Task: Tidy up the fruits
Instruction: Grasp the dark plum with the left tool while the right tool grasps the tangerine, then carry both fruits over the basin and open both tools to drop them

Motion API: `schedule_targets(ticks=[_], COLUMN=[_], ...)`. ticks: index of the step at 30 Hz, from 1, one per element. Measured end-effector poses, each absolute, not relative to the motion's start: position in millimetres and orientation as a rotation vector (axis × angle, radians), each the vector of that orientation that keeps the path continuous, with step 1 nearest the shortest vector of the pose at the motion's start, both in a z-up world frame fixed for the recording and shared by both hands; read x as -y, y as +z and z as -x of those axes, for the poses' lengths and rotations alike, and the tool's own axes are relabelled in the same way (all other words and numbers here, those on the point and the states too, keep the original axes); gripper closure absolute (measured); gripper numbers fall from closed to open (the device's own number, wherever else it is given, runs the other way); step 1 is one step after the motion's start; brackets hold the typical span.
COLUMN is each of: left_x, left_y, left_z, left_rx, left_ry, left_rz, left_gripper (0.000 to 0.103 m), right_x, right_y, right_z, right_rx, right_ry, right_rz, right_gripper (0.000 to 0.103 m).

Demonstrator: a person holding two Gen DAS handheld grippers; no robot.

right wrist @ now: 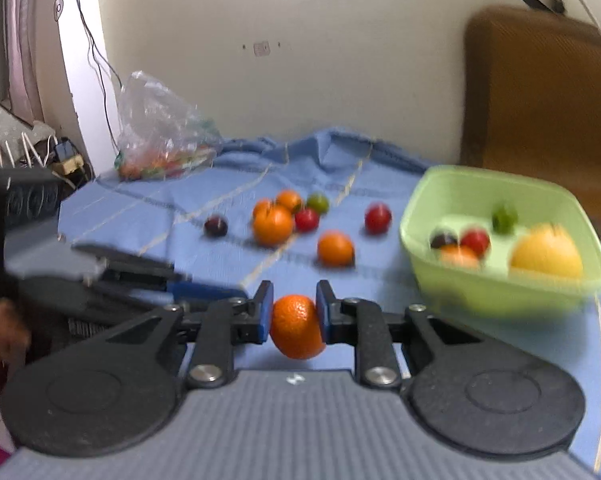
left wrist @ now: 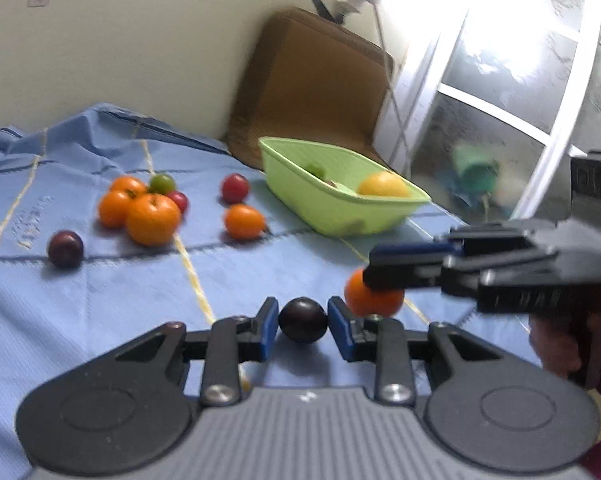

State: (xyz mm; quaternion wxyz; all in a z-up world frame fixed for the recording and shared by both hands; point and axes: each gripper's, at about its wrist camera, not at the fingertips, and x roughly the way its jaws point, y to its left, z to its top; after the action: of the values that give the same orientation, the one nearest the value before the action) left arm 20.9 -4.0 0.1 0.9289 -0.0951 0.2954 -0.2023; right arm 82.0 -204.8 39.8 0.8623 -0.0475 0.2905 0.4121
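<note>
The left gripper (left wrist: 303, 330) pinches a small round dark purple plum (left wrist: 302, 319) between its blue pads. Just beside it, the right gripper (right wrist: 293, 312) squeezes a small bumpy orange (right wrist: 297, 327). Both fruits look ready to go into the light green plastic basket (right wrist: 480, 284), which already has some. More fruit waits farther back on the blue cloth (left wrist: 100, 300).

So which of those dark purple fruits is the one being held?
The dark plum pinched in the left gripper; another plum lies loose on the blue cloth.
</note>
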Motion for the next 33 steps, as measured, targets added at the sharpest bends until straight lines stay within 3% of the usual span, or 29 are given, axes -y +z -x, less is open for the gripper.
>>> schedule_targets(ticks=[6,10,12,16,21,33], left_x=[15.1,17.9,21.8,25.3,31.7,55.1], left_y=[-0.4,-1.6,0.0,2.3,17.6,52.4], left_z=[-14.9,-13.2,-13.3,-19.0,-38.9,-178.2], left_rx=[-0.621,-0.64,-0.638,-0.651,-0.635,-0.631], left_ry=[-0.374,-0.359,-0.345,-0.34,-0.37,-0.373], left_rz=[0.177,0.18,0.165,0.165,0.18,0.313], left_gripper=[0.074,0.072,0.076,0.075,0.075,0.075], right_x=[211.1,210.1,207.2,204.9,217.3,239.9], right_y=[27.6,20.7,14.1,5.0,11.8,31.3], right_z=[-53.8,-57.2,-57.6,-48.9,-55.4,-131.0], right_rx=[-0.525,-0.54,-0.559,-0.562,-0.514,-0.356], right_ry=[0.864,0.878,0.894,0.925,0.867,0.592], right_rz=[0.18,0.194,0.198,0.228,0.181,0.087], right_gripper=[0.075,0.056,0.056,0.062,0.063,0.063])
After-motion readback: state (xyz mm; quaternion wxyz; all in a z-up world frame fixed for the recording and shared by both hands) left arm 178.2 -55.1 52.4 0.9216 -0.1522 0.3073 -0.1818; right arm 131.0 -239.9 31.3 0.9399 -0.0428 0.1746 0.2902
